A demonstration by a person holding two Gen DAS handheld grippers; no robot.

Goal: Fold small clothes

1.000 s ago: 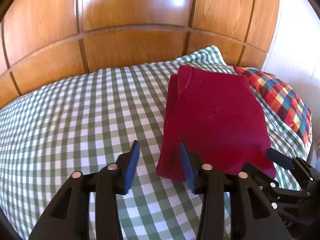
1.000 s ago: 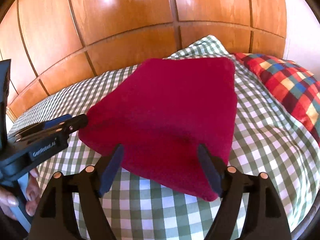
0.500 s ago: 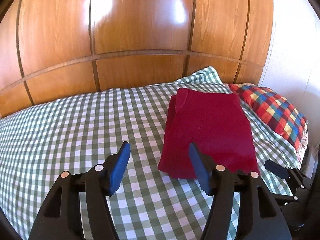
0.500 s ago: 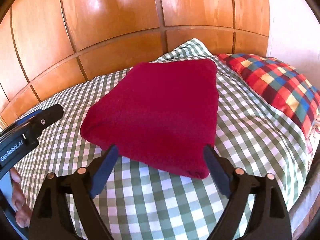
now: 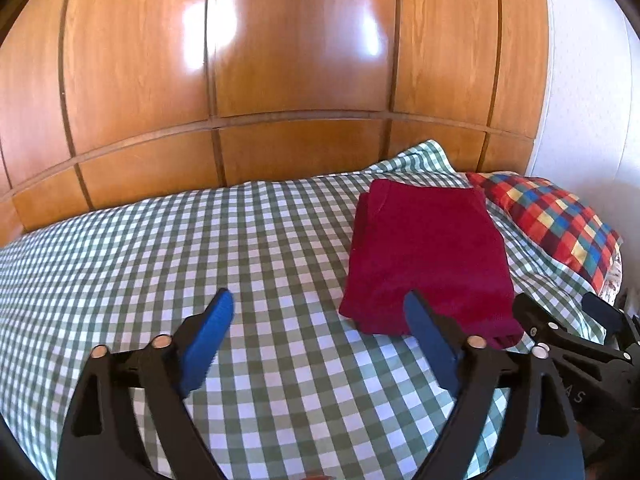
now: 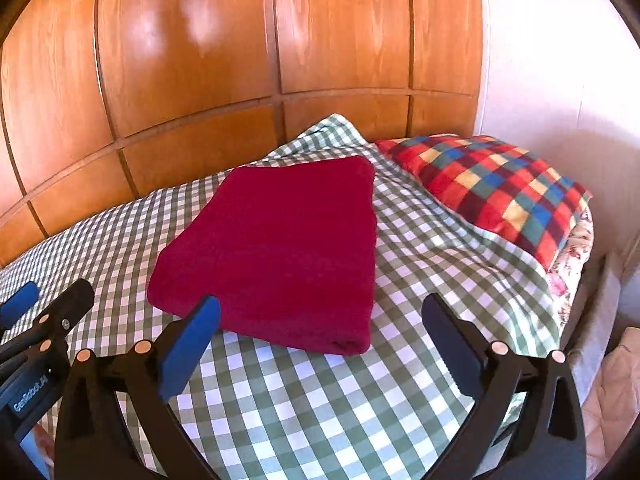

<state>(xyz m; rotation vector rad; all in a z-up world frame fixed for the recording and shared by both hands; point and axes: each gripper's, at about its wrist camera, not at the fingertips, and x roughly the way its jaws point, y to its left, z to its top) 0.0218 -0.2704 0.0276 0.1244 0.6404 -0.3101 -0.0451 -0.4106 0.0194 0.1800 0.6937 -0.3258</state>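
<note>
Jaws of the left gripper and right gripper are held spread and empty above the checked bedspread, where the folded red garment is laid near the patchwork pillow, though its stacked layers could be undone if snagged.

Right gripper gaped wide, empty, just short of folded red garment on checked sheet; plaid pillow ahead-right.

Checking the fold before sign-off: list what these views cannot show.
- Red garment: its type and inner layers, hidden by its own top layer, both views.
- Its near corner, left view, behind the left gripper finger.
- Colorful pillow: far side unseen.
</note>
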